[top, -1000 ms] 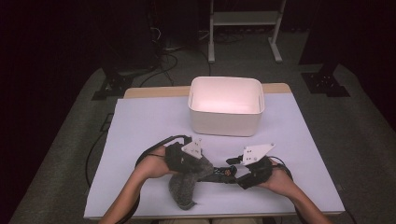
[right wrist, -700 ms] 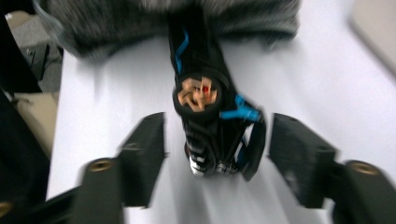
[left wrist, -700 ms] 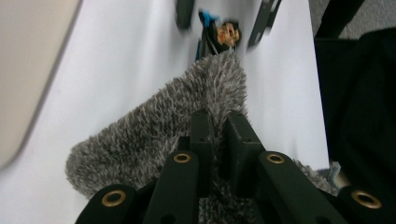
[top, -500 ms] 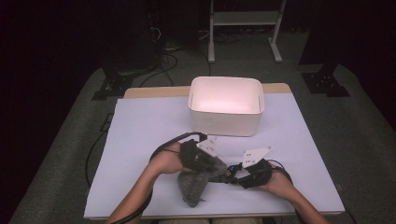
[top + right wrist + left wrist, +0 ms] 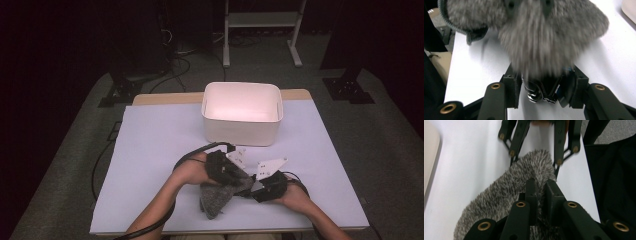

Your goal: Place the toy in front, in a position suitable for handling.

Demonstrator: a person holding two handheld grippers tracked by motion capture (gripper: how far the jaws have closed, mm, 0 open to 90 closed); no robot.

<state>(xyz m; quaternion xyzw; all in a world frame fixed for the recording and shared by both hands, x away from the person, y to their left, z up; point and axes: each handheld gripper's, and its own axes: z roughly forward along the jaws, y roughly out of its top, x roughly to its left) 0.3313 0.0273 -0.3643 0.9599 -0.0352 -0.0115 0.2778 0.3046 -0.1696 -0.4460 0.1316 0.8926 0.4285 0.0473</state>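
A grey fuzzy pouch [image 5: 215,197] with a teal edge lies at the table's front, one end lifted. My left gripper [image 5: 235,175] is shut on that raised end, and fur shows between its jaws [image 5: 541,185]. My right gripper [image 5: 252,187] faces it from the right, jaw tips on either side of the pouch's tip [image 5: 534,165]. Between the right gripper's jaws [image 5: 542,85] sits a small dark and silver object [image 5: 541,93], right under the blurred pouch [image 5: 544,37]. What the object is stays unclear.
A white rectangular bin [image 5: 242,107] stands at the back middle of the white table sheet [image 5: 160,150]. Cables trail from both grippers. A white stand [image 5: 260,20] and dark floor lie beyond the table.
My left gripper has moved right and slightly back with the pouch's end, up against the right gripper. The right gripper has barely moved.
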